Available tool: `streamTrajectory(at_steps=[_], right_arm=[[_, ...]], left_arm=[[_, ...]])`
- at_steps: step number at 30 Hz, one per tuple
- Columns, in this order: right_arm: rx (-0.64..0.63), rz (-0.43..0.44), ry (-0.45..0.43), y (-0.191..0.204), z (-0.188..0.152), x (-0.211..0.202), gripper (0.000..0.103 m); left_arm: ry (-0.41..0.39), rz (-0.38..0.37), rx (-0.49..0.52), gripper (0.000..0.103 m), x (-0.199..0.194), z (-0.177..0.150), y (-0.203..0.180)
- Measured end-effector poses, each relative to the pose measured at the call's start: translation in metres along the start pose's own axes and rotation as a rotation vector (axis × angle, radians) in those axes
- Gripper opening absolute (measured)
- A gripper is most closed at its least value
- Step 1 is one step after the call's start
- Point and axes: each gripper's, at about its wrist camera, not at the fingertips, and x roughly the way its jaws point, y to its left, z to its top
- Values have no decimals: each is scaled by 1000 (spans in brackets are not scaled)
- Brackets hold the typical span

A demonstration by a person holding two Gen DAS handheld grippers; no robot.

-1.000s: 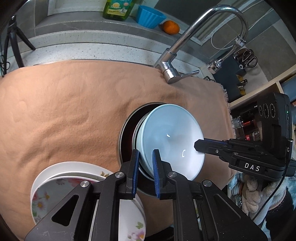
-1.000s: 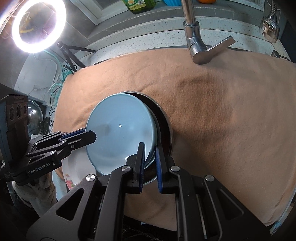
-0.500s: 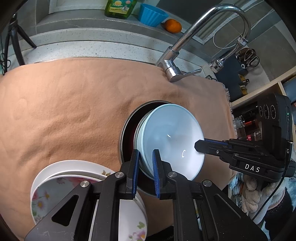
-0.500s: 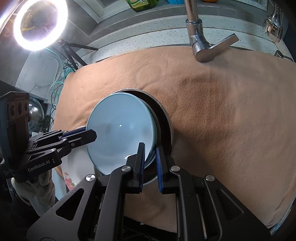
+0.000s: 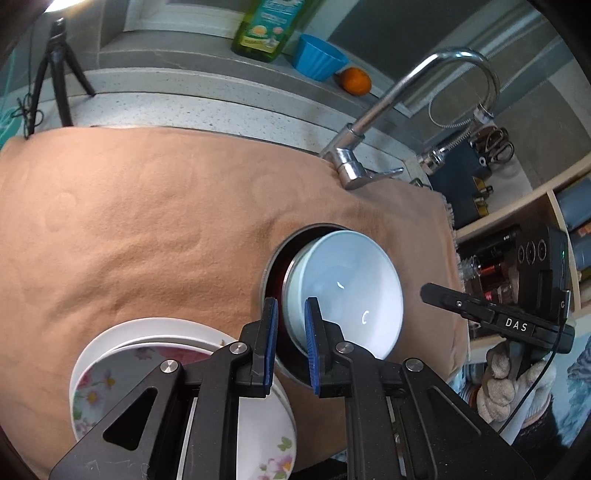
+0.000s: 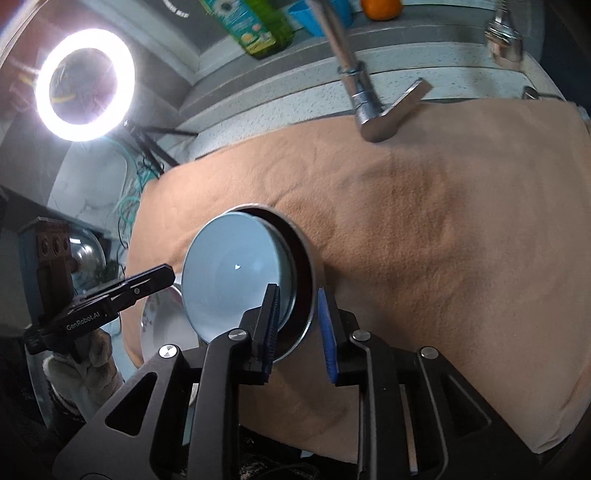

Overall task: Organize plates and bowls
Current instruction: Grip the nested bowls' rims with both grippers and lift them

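Bowl handover under way. Pale blue bowl (image 5: 347,295) sits tilted inside steel pan (image 6: 308,295) on tan cloth (image 5: 147,229). Right gripper (image 6: 297,325) has just let go: jaws parted, rim between them untouched, claw backing off sideways. Left gripper (image 5: 290,339) stays clamped on near rim of bowl. Floral plates (image 5: 110,376) stacked just beside pan. Likely next: left hand settles or lifts bowl alone.

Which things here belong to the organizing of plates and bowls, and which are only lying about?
Belong to the job:
- light blue bowl
- metal bowl beneath it
- floral plates

Only lying about:
- green bottle
- blue cup
- orange
- faucet
- ring light
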Motion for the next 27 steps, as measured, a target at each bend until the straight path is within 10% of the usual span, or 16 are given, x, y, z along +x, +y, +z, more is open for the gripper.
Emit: streamTrajectory(at_steps=[27], right_arm=[[14, 55, 104, -15, -4, 49, 21]], left_arm=[[55, 55, -56, 13, 31, -13, 10]])
